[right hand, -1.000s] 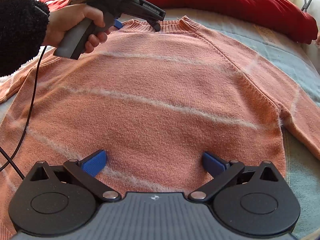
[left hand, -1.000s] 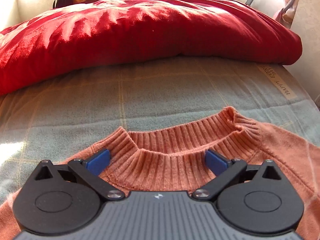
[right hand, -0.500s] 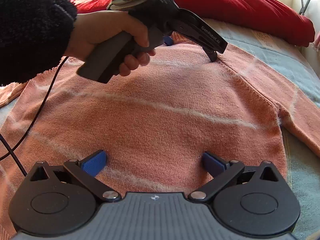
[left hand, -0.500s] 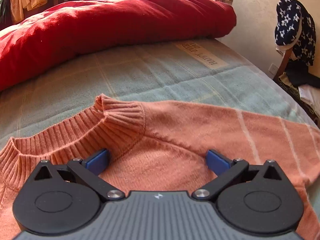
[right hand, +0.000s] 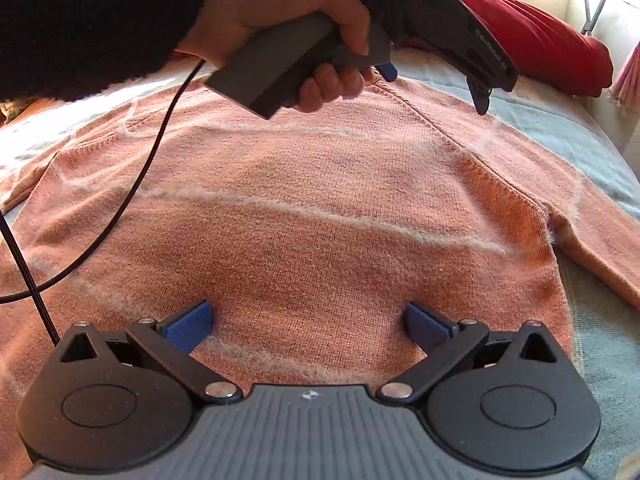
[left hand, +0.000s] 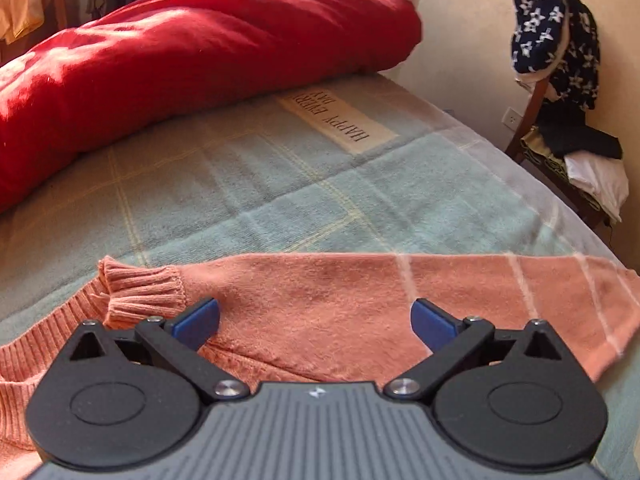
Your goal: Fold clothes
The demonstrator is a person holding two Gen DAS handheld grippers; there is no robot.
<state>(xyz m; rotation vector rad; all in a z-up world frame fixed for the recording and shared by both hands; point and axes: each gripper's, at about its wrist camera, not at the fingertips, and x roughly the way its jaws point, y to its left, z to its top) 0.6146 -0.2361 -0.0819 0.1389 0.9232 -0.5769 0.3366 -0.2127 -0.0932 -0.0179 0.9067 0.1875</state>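
A salmon-orange knit sweater [right hand: 320, 208] with thin white stripes lies flat on the bed. My left gripper [left hand: 315, 320] hovers open over its right shoulder, just right of the ribbed collar [left hand: 140, 292], with the right sleeve [left hand: 520, 300] stretching away to the right. In the right wrist view the same left gripper [right hand: 432, 80] is held by a hand [right hand: 280, 20] in a black fuzzy sleeve above the shoulder seam. My right gripper [right hand: 307, 322] is open low over the sweater's lower body, nothing between its fingers.
A pale blue-green plaid blanket [left hand: 280, 200] covers the bed. A thick red duvet [left hand: 180, 60] is bunched along the far side. A wooden chair [left hand: 560, 140] piled with clothes stands by the wall at right. A black cable [right hand: 100, 240] trails over the sweater's left side.
My left gripper has swung from the collar rightward to the right shoulder, staying open. The right gripper has barely moved.
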